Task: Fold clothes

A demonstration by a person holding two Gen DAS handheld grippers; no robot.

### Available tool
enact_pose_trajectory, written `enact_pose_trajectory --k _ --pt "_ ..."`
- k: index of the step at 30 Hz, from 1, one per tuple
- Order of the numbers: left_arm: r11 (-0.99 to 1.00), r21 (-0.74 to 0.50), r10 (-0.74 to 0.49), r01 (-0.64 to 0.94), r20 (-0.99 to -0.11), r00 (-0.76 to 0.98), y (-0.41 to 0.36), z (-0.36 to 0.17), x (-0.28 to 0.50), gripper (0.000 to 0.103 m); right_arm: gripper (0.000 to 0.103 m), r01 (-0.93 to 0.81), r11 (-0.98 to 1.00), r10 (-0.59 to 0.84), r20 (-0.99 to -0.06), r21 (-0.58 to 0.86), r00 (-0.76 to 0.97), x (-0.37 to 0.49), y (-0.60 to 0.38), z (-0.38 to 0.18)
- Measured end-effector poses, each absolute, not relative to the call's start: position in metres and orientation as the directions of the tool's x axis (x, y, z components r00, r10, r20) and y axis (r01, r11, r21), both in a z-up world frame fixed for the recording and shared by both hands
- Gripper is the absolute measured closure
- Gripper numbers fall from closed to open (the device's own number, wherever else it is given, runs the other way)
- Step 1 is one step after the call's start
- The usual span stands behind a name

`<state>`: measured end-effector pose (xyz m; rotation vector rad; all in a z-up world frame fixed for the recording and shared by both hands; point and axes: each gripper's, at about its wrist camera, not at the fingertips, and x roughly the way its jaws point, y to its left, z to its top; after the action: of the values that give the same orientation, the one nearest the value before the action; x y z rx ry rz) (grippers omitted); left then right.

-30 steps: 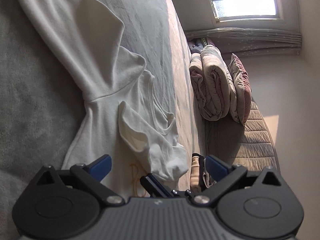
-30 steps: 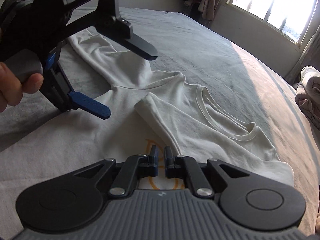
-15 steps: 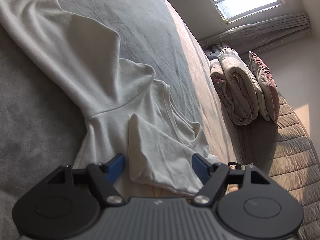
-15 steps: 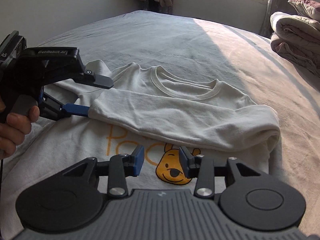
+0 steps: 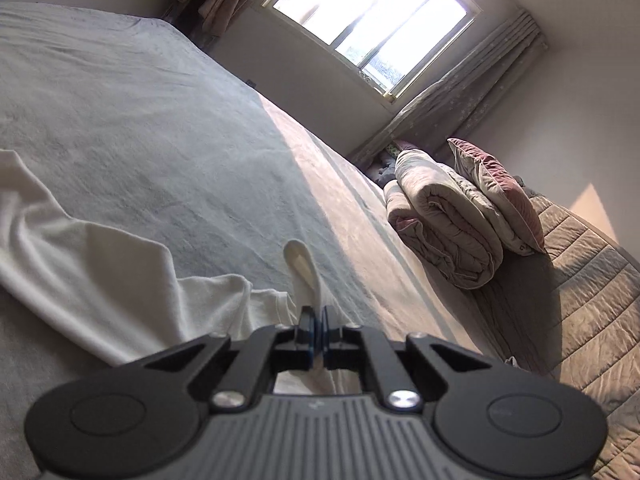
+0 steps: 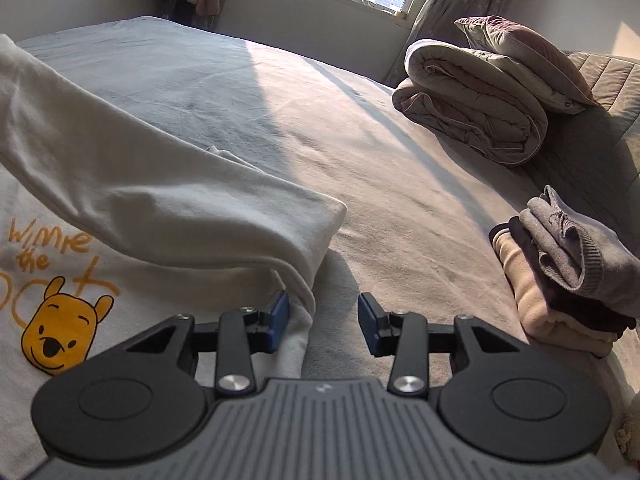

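A white long-sleeved shirt (image 6: 132, 184) with a yellow bear print (image 6: 60, 332) lies spread on the grey bed cover (image 6: 248, 92). One sleeve is folded across its chest, and the cuff end lies just ahead of my right gripper (image 6: 323, 322). That gripper is open, its left finger touching the sleeve's edge. In the left wrist view the shirt (image 5: 92, 276) shows at the lower left. My left gripper (image 5: 315, 334) is shut on a raised fold of the shirt's cloth (image 5: 304, 272), which stands up between the pads.
A rolled quilt (image 6: 476, 104) with a pillow (image 6: 524, 56) on top sits at the bed's far right side. A stack of folded clothes (image 6: 568, 276) lies close to the right of my right gripper. A window (image 5: 368, 20) stands beyond the bed.
My left gripper has closed on a fold of the shirt and tilted up toward the window. My right gripper has swung right along the folded sleeve to its cuff end and opened wider.
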<state>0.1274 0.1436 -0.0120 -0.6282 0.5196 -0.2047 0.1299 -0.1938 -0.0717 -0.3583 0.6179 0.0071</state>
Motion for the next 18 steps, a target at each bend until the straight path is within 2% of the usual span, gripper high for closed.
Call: enact_pose_trajectory --k 2,6,8,10,15,18 --pt "0.815 -0.579 -0.304 -0.004 -0.433 0.849 0.147 -0.016 0.137 0.100 0.066 -0.129 0.924 -0.100 -0.555 -0.360 0.826 0.130 -0.190 -0.075" --pt "0.799 -0.595 -0.282 -0.088 -0.501 0.818 0.158 -0.038 0.153 0.100 0.067 -0.179 0.867 -0.095 -0.507 -0.465 0.857 0.125 -0.176 -0.081" --pt "0.799 -0.592 -0.279 -0.106 -0.520 0.807 0.159 -0.044 0.156 0.100 0.074 -0.210 0.832 -0.083 -0.490 -0.514 0.868 0.125 -0.172 -0.085" --pt "0.803 -0.584 -0.271 -0.117 -0.534 0.801 0.160 -0.048 0.158 0.100 0.095 -0.234 0.792 -0.080 -0.475 -0.564 0.876 0.124 -0.168 -0.087" --pt "0.817 -0.573 -0.305 -0.064 -0.524 0.795 0.162 -0.057 0.155 0.100 0.098 -0.264 0.730 -0.093 -0.474 -0.631 0.875 0.119 -0.170 -0.093" --pt "0.830 -0.549 -0.301 -0.095 -0.586 0.753 0.165 -0.081 0.158 0.100 0.099 -0.281 0.698 -0.101 -0.479 -0.658 0.872 0.115 -0.171 -0.096"
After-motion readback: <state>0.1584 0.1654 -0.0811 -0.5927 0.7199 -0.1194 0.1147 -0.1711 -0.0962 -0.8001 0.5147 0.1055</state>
